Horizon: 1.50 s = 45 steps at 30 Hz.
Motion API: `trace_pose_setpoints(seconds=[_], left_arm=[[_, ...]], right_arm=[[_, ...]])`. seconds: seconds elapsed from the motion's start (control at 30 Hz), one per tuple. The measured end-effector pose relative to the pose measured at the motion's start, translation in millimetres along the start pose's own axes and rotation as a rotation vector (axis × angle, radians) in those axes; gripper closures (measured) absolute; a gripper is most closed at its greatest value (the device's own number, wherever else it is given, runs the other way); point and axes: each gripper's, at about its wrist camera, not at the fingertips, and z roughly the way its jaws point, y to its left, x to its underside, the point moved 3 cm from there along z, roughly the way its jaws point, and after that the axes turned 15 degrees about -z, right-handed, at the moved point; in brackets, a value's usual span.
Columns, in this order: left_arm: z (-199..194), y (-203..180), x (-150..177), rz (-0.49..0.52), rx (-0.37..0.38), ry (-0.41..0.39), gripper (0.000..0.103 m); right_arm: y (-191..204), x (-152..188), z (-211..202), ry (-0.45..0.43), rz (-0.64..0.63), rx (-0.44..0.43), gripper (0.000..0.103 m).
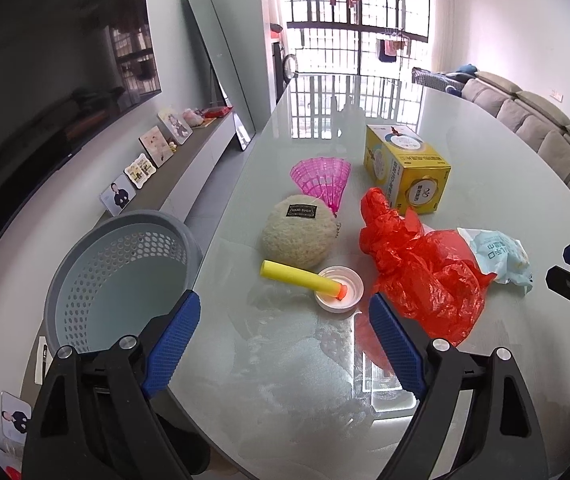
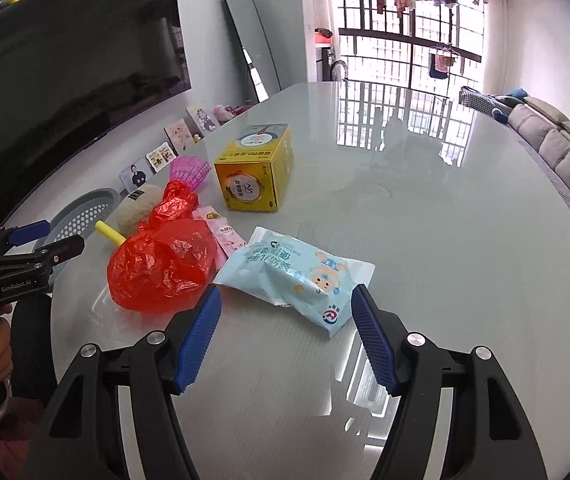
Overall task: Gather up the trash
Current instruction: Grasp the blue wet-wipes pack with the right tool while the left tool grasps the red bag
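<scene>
A crumpled red plastic bag (image 1: 421, 268) (image 2: 161, 264) lies on the glass table (image 1: 465, 160). A light blue wipes packet (image 1: 497, 256) (image 2: 297, 276) lies to its right, and a pink sachet (image 2: 225, 236) is wedged between them. A grey perforated bin (image 1: 121, 280) (image 2: 85, 216) stands beside the table's left edge. My left gripper (image 1: 285, 344) is open and empty, above the near table edge beside the bin. My right gripper (image 2: 285, 336) is open and empty, just short of the blue packet.
A yellow foam dart (image 1: 301, 278) rests with its orange tip in a small white lid (image 1: 339, 288). A fuzzy cream pouch (image 1: 299, 236), a pink plastic shell (image 1: 323, 180) and a yellow box (image 1: 405, 168) (image 2: 255, 178) lie further back. A sofa (image 2: 565, 152) runs along the right.
</scene>
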Motion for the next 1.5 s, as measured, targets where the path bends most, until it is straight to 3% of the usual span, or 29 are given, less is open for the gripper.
trace_pose_setpoints(seconds=[0.17, 0.33, 0.63, 0.87, 1.2, 1.37, 1.5], left_arm=[[-1, 2, -2, -0.012, -0.024, -0.007, 0.018], [-1, 4, -5, -0.026, -0.035, -0.012, 0.018], [3, 5, -10, -0.027, -0.047, -0.011, 0.018], [4, 5, -10, -0.026, -0.045, -0.010, 0.018], [3, -7, -6, -0.004, -0.012, 0.001, 0.018], [2, -15, -2, 0.009, 0.014, 0.009, 0.018], [-1, -20, 2, 0.020, 0.033, 0.010, 0.018]], right_arm=[[1, -11, 17, 0.011, -0.114, -0.097, 0.035], [0, -21, 37, 0.043, -0.221, -0.137, 0.031], [-15, -33, 61, 0.051, -0.266, -0.269, 0.028], [-26, -24, 80, 0.121, -0.230, -0.331, 0.028], [-5, 7, 54, 0.130, -0.142, -0.371, 0.028], [5, 16, 49, 0.143, -0.042, -0.354, 0.028], [-1, 16, 52, 0.131, 0.112, -0.370, 0.028]])
